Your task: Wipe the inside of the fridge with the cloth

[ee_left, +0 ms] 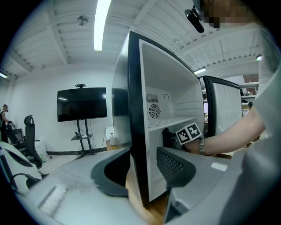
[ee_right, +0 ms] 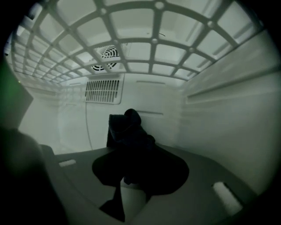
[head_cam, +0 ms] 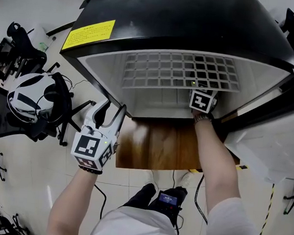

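Note:
The black mini fridge [head_cam: 184, 26] stands open, its inside white, with a white grid shelf [head_cam: 181, 71] across it. My right gripper reaches in under that shelf; in the head view only its marker cube [head_cam: 203, 101] shows. In the right gripper view the right gripper [ee_right: 134, 176] is shut on a bunched dark cloth [ee_right: 127, 132], close to the fridge's back wall [ee_right: 145, 94] and right wall. My left gripper [head_cam: 114, 109] stays outside at the fridge's front left corner. Its jaws stand apart, with the left wall's front edge [ee_left: 135, 132] between them and a gap at the inner pad.
The fridge door [head_cam: 266, 144] hangs open at the right. The fridge sits on a wooden board [head_cam: 155, 145]. An office chair holding a white helmet [head_cam: 29, 97] stands at the left, with cables on the floor. A TV on a stand [ee_left: 81, 103] is farther off.

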Demonstrator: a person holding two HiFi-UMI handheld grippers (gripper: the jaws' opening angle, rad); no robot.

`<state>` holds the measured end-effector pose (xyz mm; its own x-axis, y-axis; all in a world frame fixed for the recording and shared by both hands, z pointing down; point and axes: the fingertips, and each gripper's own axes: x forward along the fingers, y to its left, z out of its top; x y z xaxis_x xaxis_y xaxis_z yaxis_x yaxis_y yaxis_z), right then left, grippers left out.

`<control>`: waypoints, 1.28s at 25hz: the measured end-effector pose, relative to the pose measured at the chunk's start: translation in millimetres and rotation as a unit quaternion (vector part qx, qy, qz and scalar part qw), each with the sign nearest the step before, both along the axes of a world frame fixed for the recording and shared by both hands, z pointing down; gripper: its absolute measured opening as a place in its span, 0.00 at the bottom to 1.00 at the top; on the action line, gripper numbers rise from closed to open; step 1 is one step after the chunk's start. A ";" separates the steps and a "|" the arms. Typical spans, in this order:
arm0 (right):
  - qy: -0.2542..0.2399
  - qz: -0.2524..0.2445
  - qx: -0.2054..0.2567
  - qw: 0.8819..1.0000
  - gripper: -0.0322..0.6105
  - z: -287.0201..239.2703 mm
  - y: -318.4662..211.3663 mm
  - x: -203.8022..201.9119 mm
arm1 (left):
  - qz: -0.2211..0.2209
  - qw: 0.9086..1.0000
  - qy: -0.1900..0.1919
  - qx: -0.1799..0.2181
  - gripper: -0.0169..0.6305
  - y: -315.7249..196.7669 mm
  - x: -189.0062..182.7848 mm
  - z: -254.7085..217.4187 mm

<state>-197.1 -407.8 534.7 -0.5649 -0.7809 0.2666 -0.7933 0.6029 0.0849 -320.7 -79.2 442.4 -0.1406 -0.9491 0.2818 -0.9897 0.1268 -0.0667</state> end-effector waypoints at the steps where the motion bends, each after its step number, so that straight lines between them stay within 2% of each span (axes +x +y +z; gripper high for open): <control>1: 0.001 0.006 -0.002 1.000 0.25 0.4 -2.0 3.2 | 0.000 1.000 0.000 0.000 0.31 0.2 0.0 0.1; 10: -0.004 0.050 -0.023 0.998 0.25 2.3 -12.6 21.2 | -0.001 1.000 -0.003 -0.004 0.31 0.0 0.8 0.3; 17: -0.056 0.077 -0.057 0.994 0.25 2.3 -11.5 29.5 | 0.001 1.000 -0.003 -0.007 0.31 -0.3 0.9 0.7; 20: -0.069 0.072 -0.059 0.993 0.25 0.5 -3.7 31.6 | 0.001 1.000 -0.001 -0.005 0.31 -0.1 0.6 0.1; 22: -0.071 0.050 -0.050 0.995 0.25 -3.7 7.2 27.5 | 0.001 1.000 0.001 -0.003 0.31 -0.3 1.1 0.1; 26: -0.064 -0.027 -0.008 0.998 0.25 -19.7 45.8 -3.0 | 0.000 1.000 0.004 0.002 0.31 -0.9 0.8 -0.5; 32: -0.052 -0.135 -0.002 0.989 0.25 -20.9 120.2 -69.8 | 0.004 1.000 0.006 0.004 0.31 -0.7 1.5 -1.1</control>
<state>-266.9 -287.6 513.8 -0.7779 -0.5961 0.1991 -0.6069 0.7947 0.0082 -319.2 -79.9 441.3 -0.1299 -0.9526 0.2749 -0.9914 0.1197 -0.0535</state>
